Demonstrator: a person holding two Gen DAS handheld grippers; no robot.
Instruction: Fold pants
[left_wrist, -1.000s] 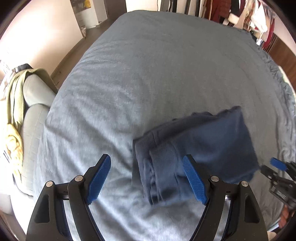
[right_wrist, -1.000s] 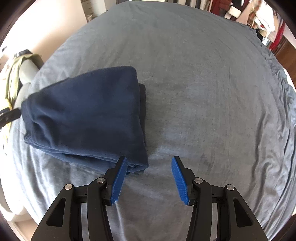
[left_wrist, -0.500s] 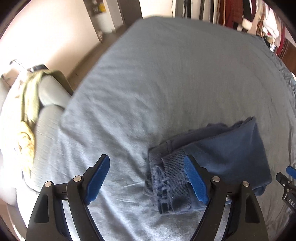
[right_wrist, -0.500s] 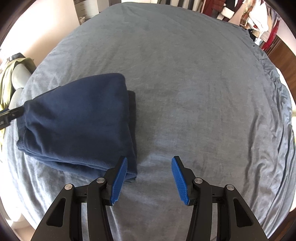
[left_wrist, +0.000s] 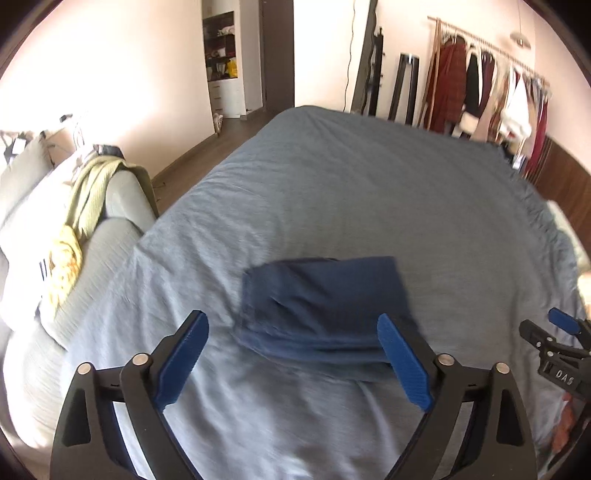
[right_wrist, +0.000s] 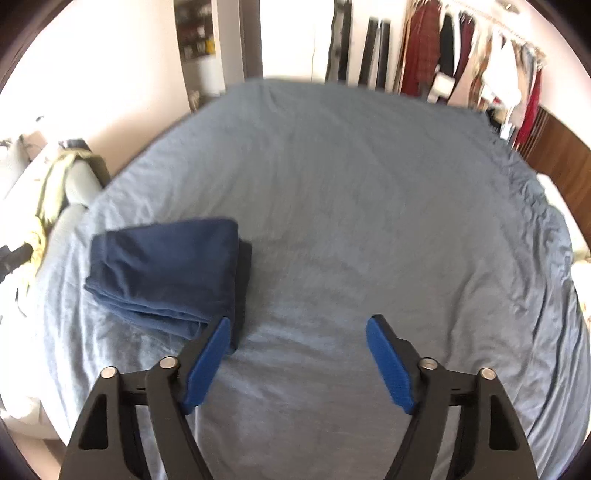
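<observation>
Navy knit pants (left_wrist: 321, 306) lie folded into a compact stack on the grey-blue bed cover (left_wrist: 332, 192), as our left wrist camera shows them, just ahead of our left gripper (left_wrist: 291, 360), whose blue-padded jaws stand wide apart and hold nothing. We judge the cloth soft, light and floppy, so any lift is best taken at the thick layered near edge. Our right gripper (left_wrist: 565, 325) shows at the far right, apart from the stack. A couch (left_wrist: 110, 236) draped with a green cloth (left_wrist: 88, 192) borders the bed's left side. From our right wrist camera, the pants (right_wrist: 166, 269) sit left of our right gripper (right_wrist: 299, 360), jaws spread and empty, the left pad near the stack's corner. Bare cover (right_wrist: 369, 192) stretches ahead and right, giving ample room.
</observation>
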